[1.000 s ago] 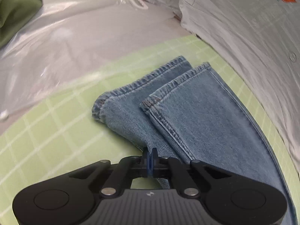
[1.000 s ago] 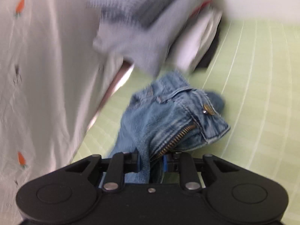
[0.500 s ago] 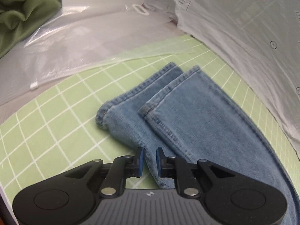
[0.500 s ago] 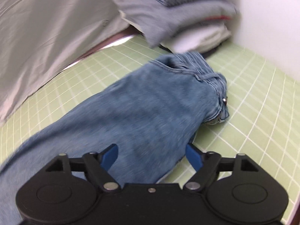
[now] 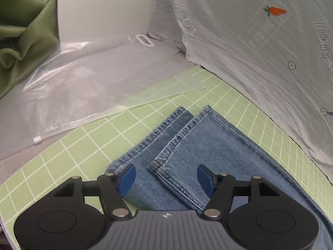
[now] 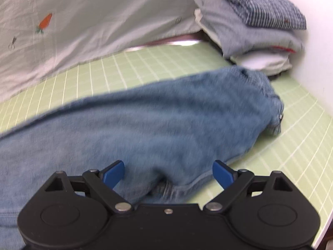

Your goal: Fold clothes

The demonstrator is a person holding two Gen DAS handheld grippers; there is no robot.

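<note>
Pale green cutting mat (image 5: 68,160) with a white grid, under everything. Clear plastic zip bag (image 5: 87,87) overlapping its far edge; olive cloth (image 5: 22,33) bunched in the corner. Grey-white sheet (image 6: 87,20) with small carrot prints draped along one side. Stack of folded clothes (image 6: 256,33) by the white wall. Blue denim jeans (image 5: 208,145) flat on the mat, stitched hems staggered. Left gripper (image 5: 166,179) spread wide above the hems, holding nothing. Right gripper (image 6: 168,173) likewise apart over the blurred waist end.
</note>
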